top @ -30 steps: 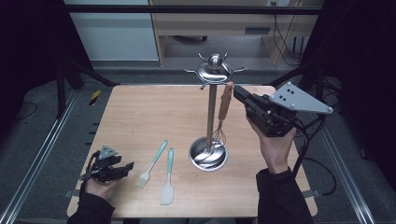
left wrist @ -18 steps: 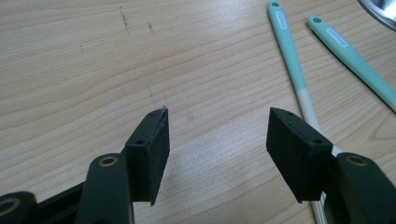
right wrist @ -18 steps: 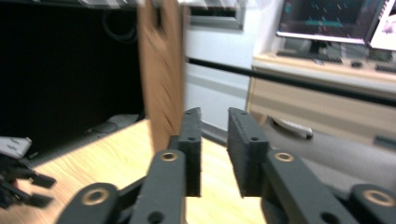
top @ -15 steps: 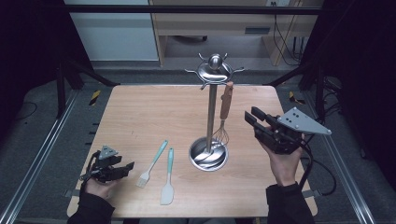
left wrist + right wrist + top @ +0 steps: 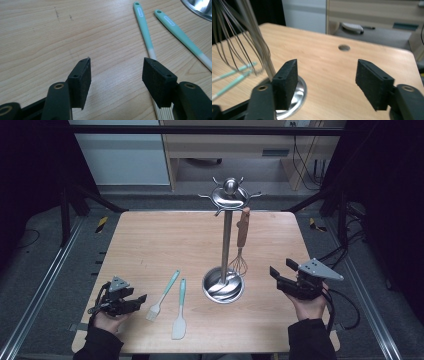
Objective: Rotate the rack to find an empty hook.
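Now the whisk [image 5: 241, 245] is hanging from a hook of the steel rack [image 5: 228, 200], which is standing a little right of the middle of the table [image 5: 150, 240]. Its long axis is running straight up and down: the wooden handle is pointing up at the hook and the wire loops are pointing down, ending just above the rack's round base dish [image 5: 223, 285]. That shallow dish is holding nothing but the foot of the pole; the wires are hanging beside its far right rim, and whether they are touching it cannot be told.

The right gripper [image 5: 279, 273] is sitting low near the table's right edge, just beside the dish, pointing left toward the rack. Its jaws have just been opening and are standing wide with nothing between them. In the right gripper view the right gripper [image 5: 325, 75] is looking past the whisk [image 5: 239, 37] wires at upper left.

The left gripper [image 5: 139, 298] is resting near the front left corner, jaws spread and empty, aimed right at the pastry brush [image 5: 162, 296]. The spatula [image 5: 180, 310] is lying just beside the brush, both with mint handles angling toward the far edge.
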`<state>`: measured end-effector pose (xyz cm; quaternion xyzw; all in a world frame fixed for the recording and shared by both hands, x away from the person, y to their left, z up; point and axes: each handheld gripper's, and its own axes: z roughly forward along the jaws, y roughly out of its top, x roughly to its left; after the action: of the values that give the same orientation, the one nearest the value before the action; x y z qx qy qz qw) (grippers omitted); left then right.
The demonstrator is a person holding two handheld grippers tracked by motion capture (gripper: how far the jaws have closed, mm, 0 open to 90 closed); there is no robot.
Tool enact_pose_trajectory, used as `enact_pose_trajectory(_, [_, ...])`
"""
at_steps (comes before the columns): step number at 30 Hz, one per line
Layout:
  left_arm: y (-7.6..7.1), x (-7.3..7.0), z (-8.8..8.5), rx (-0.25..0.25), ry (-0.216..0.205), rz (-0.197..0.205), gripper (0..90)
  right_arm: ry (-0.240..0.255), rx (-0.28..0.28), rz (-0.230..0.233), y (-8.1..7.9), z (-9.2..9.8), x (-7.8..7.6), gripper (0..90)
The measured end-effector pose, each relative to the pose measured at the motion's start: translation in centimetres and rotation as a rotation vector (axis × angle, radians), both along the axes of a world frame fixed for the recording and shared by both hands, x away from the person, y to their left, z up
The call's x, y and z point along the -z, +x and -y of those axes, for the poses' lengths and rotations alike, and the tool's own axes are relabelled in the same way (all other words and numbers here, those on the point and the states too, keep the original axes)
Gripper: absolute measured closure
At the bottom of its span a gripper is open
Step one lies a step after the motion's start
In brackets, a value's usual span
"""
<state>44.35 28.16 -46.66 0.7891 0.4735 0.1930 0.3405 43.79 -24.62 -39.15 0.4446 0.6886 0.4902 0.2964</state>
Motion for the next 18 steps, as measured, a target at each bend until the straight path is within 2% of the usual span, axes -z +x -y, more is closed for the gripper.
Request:
enact_pose_trajectory(2, [-0.1, -0.1, 0.2, 0.005, -0.002, 0.002, 39.5, -0.010, 0.008, -0.012, 0.1, 0.3, 0.9, 29.3])
enact_pose_trajectory(3, [-0.1, -0.1, 0.2, 0.005, -0.002, 0.002, 39.4, -0.010, 0.008, -0.012, 0.1, 0.3, 0.9, 29.3])
enact_pose_trajectory(5, [-0.3, -0.2, 0.6, 0.020, -0.003, 0.008, 39.4, -0.037, 0.025, -0.026, 0.2, 0.6, 2.1, 25.2])
enact_pose_trajectory(6, [-0.3, -0.2, 0.6, 0.020, -0.003, 0.008, 39.3, -0.037, 0.025, -0.026, 0.2, 0.6, 2.1, 25.2])
enact_pose_trajectory(8, [-0.4, -0.3, 0.9, 0.030, -0.004, 0.011, 39.3, -0.042, 0.031, -0.053, 0.1, 0.8, 2.7, 23.4])
enact_pose_trajectory(10, [-0.4, -0.4, 1.3, 0.038, -0.008, 0.014, 39.1, -0.066, 0.035, -0.072, 0.2, 1.1, 3.7, 22.8])
enact_pose_trajectory(11, [-0.5, -0.4, 1.4, 0.043, -0.008, 0.016, 39.1, -0.066, 0.035, -0.072, 0.2, 1.1, 3.7, 22.8])
enact_pose_trajectory(14, [-0.6, -0.5, 2.0, 0.055, -0.014, 0.018, 38.7, -0.080, 0.037, -0.115, -0.1, 1.5, 4.8, 22.5])
enact_pose_trajectory(17, [-0.7, -0.6, 2.6, 0.070, -0.014, 0.018, 38.4, -0.104, 0.038, -0.119, -0.2, 1.7, 5.3, 22.2])
enact_pose_trajectory(18, [-0.8, -0.6, 3.0, 0.080, -0.017, 0.020, 38.2, -0.099, 0.044, -0.132, -0.4, 1.9, 5.7, 21.7])
